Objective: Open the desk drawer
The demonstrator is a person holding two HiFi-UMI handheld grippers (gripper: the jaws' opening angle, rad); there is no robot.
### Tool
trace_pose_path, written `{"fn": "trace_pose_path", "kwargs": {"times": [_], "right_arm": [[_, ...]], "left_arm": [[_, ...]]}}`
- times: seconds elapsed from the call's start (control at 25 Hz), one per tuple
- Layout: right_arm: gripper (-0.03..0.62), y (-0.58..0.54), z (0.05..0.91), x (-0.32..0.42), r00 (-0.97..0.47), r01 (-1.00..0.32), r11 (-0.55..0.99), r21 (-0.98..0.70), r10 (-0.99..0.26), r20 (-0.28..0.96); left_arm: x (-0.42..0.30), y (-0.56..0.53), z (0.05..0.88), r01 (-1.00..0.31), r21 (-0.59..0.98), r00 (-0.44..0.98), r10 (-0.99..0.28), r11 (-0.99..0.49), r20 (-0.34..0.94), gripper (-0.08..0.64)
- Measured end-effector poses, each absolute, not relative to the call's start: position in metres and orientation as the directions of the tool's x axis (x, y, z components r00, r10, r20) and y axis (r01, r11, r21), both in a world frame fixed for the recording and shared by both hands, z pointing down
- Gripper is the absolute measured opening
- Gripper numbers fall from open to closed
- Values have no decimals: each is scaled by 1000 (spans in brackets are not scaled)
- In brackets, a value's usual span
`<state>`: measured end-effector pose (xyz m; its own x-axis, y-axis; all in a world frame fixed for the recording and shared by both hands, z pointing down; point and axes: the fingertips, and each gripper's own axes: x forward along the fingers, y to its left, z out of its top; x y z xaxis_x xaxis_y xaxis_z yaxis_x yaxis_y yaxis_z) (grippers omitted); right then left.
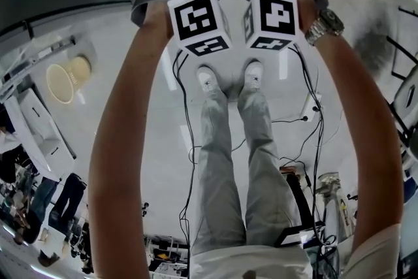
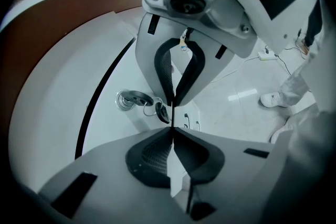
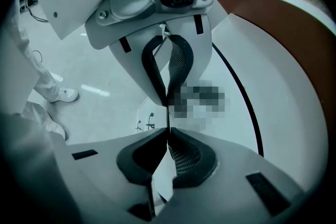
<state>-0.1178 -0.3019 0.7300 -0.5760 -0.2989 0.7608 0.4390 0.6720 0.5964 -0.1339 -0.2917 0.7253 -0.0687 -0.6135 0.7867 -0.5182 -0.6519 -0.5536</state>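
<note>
By the flat white drawer front (image 2: 58, 113), my left gripper (image 2: 171, 113) and right gripper (image 3: 168, 120) are pinched together, empty; I think pulling needs a hold first.

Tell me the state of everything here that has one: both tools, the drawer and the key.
left tool: shut, nothing between its pads.
right tool: shut, empty.
drawer front: looks closed, with only a thin dark seam beside it.
key: in the lock, with a ring hanging from it.
</note>
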Motion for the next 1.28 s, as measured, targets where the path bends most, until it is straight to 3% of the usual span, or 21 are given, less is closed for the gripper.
{"fn": "trace_pose_path", "kwargs": {"times": [1.28], "right_arm": [[37, -242, 731, -77, -555, 464, 703, 539, -244, 796]], "left_arm": [[-95, -234, 729, -538, -509, -40, -583, -672, 812, 21]]}}
